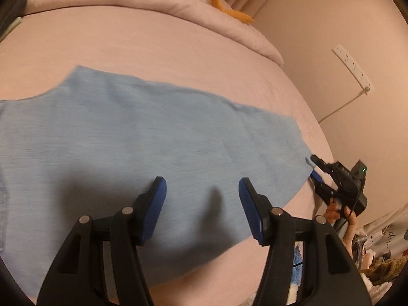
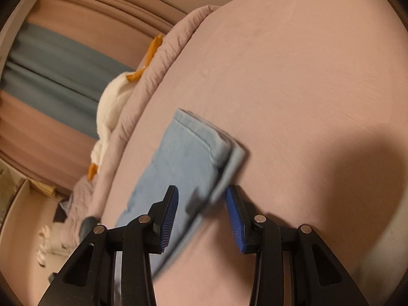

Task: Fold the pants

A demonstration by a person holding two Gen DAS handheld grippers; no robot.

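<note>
Both hand-held grippers, left [image 1: 202, 199] and right [image 2: 201, 204], hover open-jawed over pants [image 1: 142, 137].

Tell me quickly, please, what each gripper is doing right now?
Left gripper: open, holding nothing, above the blue pants.
Right gripper: open, jaws either side of the pants' edge, not clamped.

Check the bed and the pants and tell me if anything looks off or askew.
Nothing stands out. The blue pants lie flat on the pink bed, legs stacked. The left gripper and right gripper hover with jaws open at the hem end.
</note>
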